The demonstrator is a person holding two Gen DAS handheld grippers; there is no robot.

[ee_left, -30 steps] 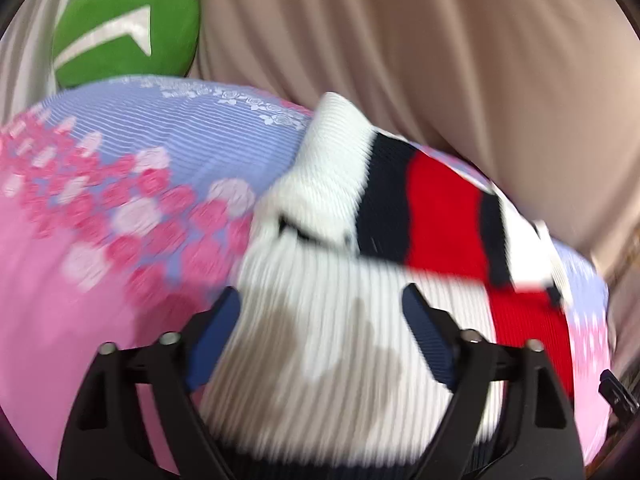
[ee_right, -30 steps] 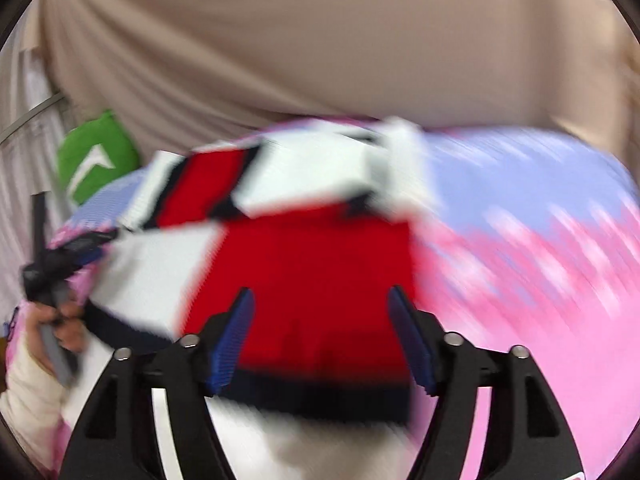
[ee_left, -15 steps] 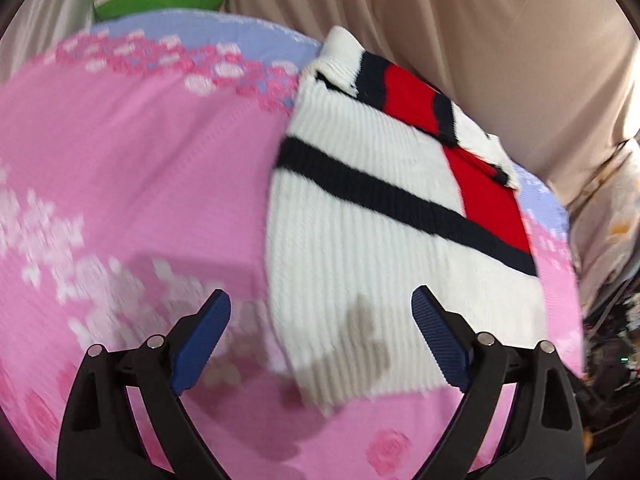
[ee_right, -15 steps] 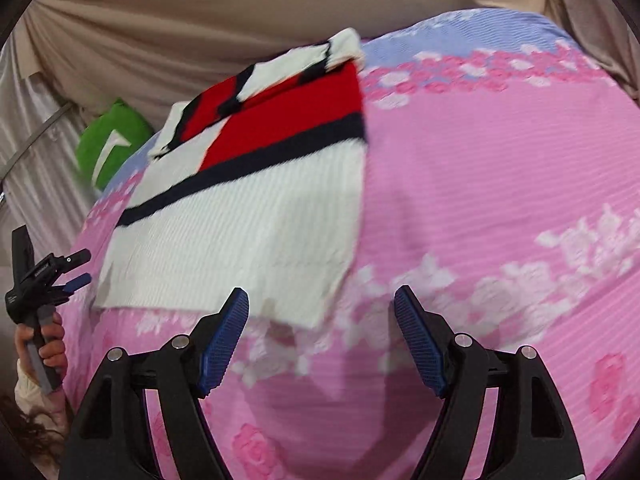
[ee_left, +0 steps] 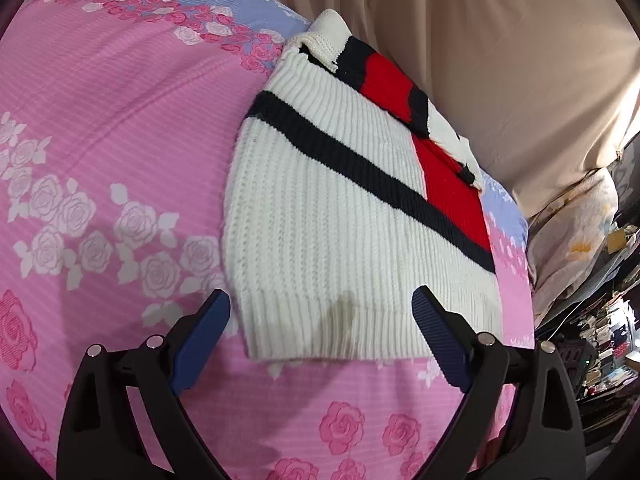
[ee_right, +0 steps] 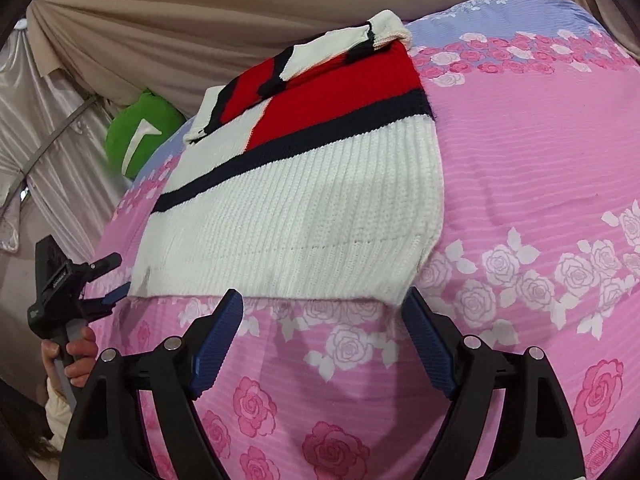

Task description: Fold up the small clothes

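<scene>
A small knitted sweater (ee_left: 336, 216), white with a navy stripe and red blocks, lies flat on the pink rose-print bedspread (ee_left: 100, 128). Its sleeves are folded across the top. My left gripper (ee_left: 320, 308) is open, with the ribbed hem lying between and just beyond its blue pads, untouched. In the right wrist view the same sweater (ee_right: 304, 216) lies ahead. My right gripper (ee_right: 322, 304) hovers at the hem's near right corner, its jaws still opening, nothing pressed between them. The left gripper (ee_right: 108, 280) shows at the far left, held by a hand (ee_right: 76, 356).
A green cushion (ee_right: 140, 136) sits at the bed's far left corner. Beige curtains (ee_left: 500, 60) hang behind the bed. Patterned bedding and clutter (ee_left: 592, 280) lie off the bed's right edge. Bare bedspread (ee_right: 540, 200) spreads to the right of the sweater.
A second ago both grippers had the sweater between their pads, in the air. Both have let go and drawn back to the hem. The sweater now lies flat on the bed.
</scene>
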